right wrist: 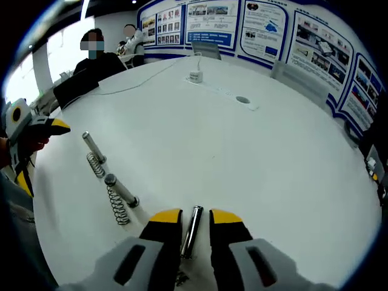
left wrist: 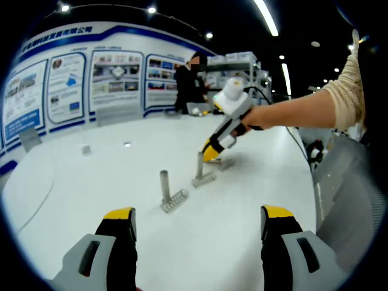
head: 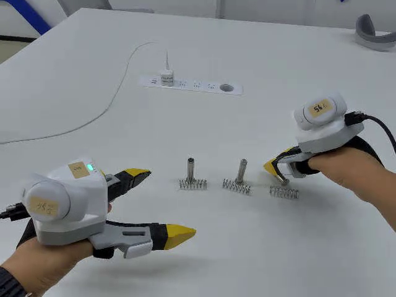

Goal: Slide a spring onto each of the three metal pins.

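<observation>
Left hand-held gripper hovers, jaws spread wide; right hand-held gripper tips down, pinching a metal pin.

The left gripper is a white-grey housing with black jaws tipped yellow, tan stickers with handwritten digits and a small green light. The right gripper matches — one tan sticker, a black cable at its rear. A beige knit sleeve covers that arm.
</observation>
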A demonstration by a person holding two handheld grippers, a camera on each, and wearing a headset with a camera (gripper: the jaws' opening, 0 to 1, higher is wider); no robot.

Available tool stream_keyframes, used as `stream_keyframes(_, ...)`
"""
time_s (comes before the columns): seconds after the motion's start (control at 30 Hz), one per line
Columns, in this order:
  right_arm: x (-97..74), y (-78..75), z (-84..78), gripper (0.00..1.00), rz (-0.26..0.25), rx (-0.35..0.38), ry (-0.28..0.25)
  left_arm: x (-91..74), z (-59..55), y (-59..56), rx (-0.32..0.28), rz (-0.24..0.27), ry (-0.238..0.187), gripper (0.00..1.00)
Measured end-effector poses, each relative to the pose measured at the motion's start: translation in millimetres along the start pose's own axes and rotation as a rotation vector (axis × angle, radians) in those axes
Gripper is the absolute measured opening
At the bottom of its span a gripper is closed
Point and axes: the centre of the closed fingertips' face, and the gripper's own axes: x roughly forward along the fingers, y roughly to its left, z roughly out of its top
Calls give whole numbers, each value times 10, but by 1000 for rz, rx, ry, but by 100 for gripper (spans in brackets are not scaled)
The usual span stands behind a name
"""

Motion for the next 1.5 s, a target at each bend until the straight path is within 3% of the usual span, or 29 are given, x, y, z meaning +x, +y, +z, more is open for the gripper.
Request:
stream_keyframes(0.93, 100, -17, -62, 9, 8, 113, 71, -15, -51, 42, -8, 3, 9, 85)
stream_keyframes(1.13, 73, -19, -31, 8, -6, 126, 42, -8, -28, 40, -7, 4, 7, 84)
stream_keyframes(1.3, -76, 20, 117, 8, 0, 116, -6, -19, -1, 25, 0, 5, 5, 84)
stream_keyframes(1.5, -227, 31, 136, 8, -10, 106, -36, -32, 32, 18, 2, 9, -4, 84)
